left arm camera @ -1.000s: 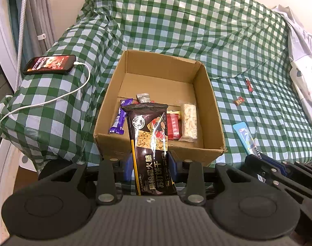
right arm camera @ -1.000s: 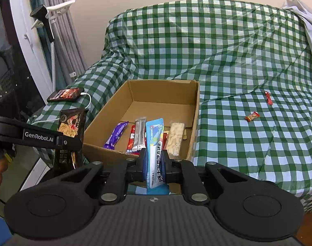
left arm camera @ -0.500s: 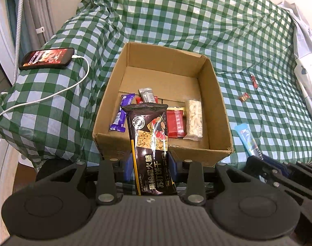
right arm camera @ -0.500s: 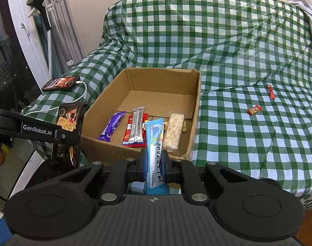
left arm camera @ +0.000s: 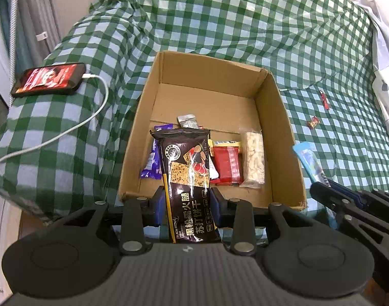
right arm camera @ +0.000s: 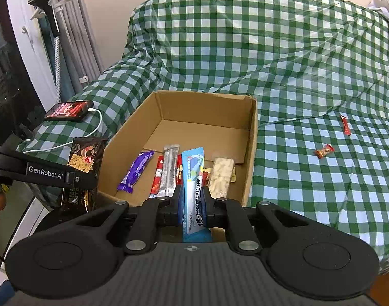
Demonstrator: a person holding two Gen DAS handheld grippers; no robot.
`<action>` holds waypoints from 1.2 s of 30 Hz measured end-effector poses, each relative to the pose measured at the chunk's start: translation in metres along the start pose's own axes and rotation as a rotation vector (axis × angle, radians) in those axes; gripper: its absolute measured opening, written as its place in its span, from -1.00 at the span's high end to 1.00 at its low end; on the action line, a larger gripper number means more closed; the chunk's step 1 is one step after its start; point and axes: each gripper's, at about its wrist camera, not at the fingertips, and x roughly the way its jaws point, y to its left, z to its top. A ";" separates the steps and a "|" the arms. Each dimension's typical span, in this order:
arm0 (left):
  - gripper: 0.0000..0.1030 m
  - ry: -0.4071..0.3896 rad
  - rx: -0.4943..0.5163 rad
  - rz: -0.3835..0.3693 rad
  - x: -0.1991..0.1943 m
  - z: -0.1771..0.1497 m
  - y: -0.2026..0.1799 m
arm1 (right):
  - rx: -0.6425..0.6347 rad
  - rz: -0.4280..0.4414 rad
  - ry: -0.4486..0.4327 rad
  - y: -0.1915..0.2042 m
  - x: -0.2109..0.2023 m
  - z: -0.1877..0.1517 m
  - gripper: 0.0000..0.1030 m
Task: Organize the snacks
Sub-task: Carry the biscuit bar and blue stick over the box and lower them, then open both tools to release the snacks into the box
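Observation:
An open cardboard box point(left arm camera: 289, 137) point(right arm camera: 252, 153) sits on the green checked cover. It holds several snack packs, among them a purple bar point(right arm camera: 136, 170), a silver bar point(right arm camera: 170, 168), a red pack point(left arm camera: 227, 164) and a pale nut bar point(left arm camera: 253, 162). My left gripper point(left arm camera: 186, 201) is shut on a black cracker pack point(left arm camera: 188, 178) over the box's near edge; the pack also shows in the right wrist view point(right arm camera: 83, 162). My right gripper point(right arm camera: 193, 199) is shut on a blue snack pack point(right arm camera: 193, 178) at the box's near wall.
Two small red candies point(right arm camera: 324, 151) point(right arm camera: 345, 125) lie on the cover right of the box. A phone point(left arm camera: 50, 79) on a white charging cable point(left arm camera: 92, 117) rests on the left arm of the sofa. White cloth point(left arm camera: 384, 51) lies at the far right.
Both grippers have moved forward and a little higher toward the box, each still holding its pack. The box's contents have not moved.

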 end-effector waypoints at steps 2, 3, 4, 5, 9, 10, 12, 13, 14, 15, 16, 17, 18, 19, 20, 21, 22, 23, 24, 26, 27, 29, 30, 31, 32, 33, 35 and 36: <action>0.23 0.008 0.012 -0.002 0.008 0.006 -0.003 | -0.001 -0.002 0.011 -0.001 0.010 0.005 0.73; 0.23 0.015 0.018 -0.001 0.014 0.010 -0.005 | 0.000 -0.002 0.017 -0.001 0.015 0.007 0.73; 0.23 0.023 0.022 0.000 0.020 0.013 -0.006 | 0.002 -0.003 0.025 -0.002 0.022 0.009 0.73; 0.23 0.034 0.024 0.001 0.026 0.017 -0.006 | 0.003 -0.006 0.032 -0.003 0.027 0.011 0.73; 0.23 0.075 0.029 0.010 0.055 0.029 -0.007 | 0.012 -0.015 0.069 -0.006 0.054 0.016 0.73; 0.23 0.083 0.031 0.015 0.062 0.032 -0.006 | 0.014 -0.016 0.078 -0.007 0.061 0.018 0.73; 0.23 0.095 0.034 0.025 0.076 0.038 -0.006 | 0.018 -0.022 0.090 -0.010 0.072 0.021 0.73; 0.23 0.101 0.035 0.030 0.081 0.041 -0.005 | 0.019 -0.025 0.096 -0.011 0.078 0.022 0.73; 0.23 0.107 0.034 0.033 0.087 0.043 -0.005 | 0.021 -0.027 0.102 -0.012 0.084 0.023 0.73; 0.23 0.111 0.035 0.035 0.093 0.046 -0.004 | 0.022 -0.029 0.107 -0.014 0.089 0.024 0.73; 0.23 0.114 0.036 0.039 0.098 0.049 -0.004 | 0.024 -0.031 0.113 -0.015 0.094 0.025 0.73; 0.23 0.114 0.039 0.045 0.103 0.051 -0.004 | 0.026 -0.033 0.119 -0.017 0.100 0.026 0.73; 0.23 0.116 0.043 0.052 0.108 0.053 -0.004 | 0.027 -0.034 0.125 -0.018 0.105 0.027 0.73; 0.23 0.119 0.046 0.058 0.113 0.056 -0.004 | 0.028 -0.037 0.132 -0.019 0.111 0.027 0.73; 0.23 0.121 0.047 0.060 0.116 0.057 -0.004 | 0.029 -0.037 0.138 -0.020 0.116 0.028 0.73; 0.23 0.125 0.048 0.061 0.121 0.059 -0.004 | 0.032 -0.037 0.144 -0.021 0.120 0.028 0.73; 0.18 0.122 0.049 0.063 0.123 0.061 -0.004 | 0.037 -0.035 0.149 -0.022 0.125 0.029 0.72; 0.07 0.109 0.055 0.064 0.124 0.063 -0.004 | 0.040 -0.034 0.153 -0.024 0.129 0.031 0.71; -0.44 0.092 0.069 0.068 0.125 0.065 -0.006 | 0.045 -0.031 0.154 -0.025 0.133 0.032 0.69; -0.98 0.060 0.081 0.098 0.123 0.071 -0.007 | 0.055 -0.027 0.146 -0.027 0.137 0.038 0.52; -0.99 0.028 0.077 0.117 0.119 0.072 -0.006 | 0.061 -0.028 0.141 -0.028 0.139 0.042 0.31; -0.99 0.011 0.079 0.130 0.113 0.073 -0.004 | 0.084 -0.047 0.124 -0.031 0.139 0.051 -0.52; -0.99 0.019 0.073 0.131 0.110 0.072 -0.002 | 0.093 -0.061 0.112 -0.032 0.137 0.054 -0.60; -0.99 0.022 0.066 0.131 0.107 0.069 -0.001 | 0.093 -0.068 0.098 -0.032 0.133 0.056 -0.62; -0.99 0.025 0.059 0.129 0.103 0.065 0.000 | 0.087 -0.065 0.094 -0.032 0.130 0.056 -0.66; -0.99 0.030 0.053 0.128 0.099 0.059 0.002 | 0.082 -0.058 0.094 -0.030 0.124 0.055 -0.70; -0.99 0.043 0.041 0.126 0.089 0.046 0.003 | 0.076 -0.055 0.094 -0.025 0.113 0.050 -0.83; -0.99 0.049 0.032 0.123 0.083 0.039 0.004 | 0.071 -0.055 0.096 -0.022 0.107 0.045 -0.84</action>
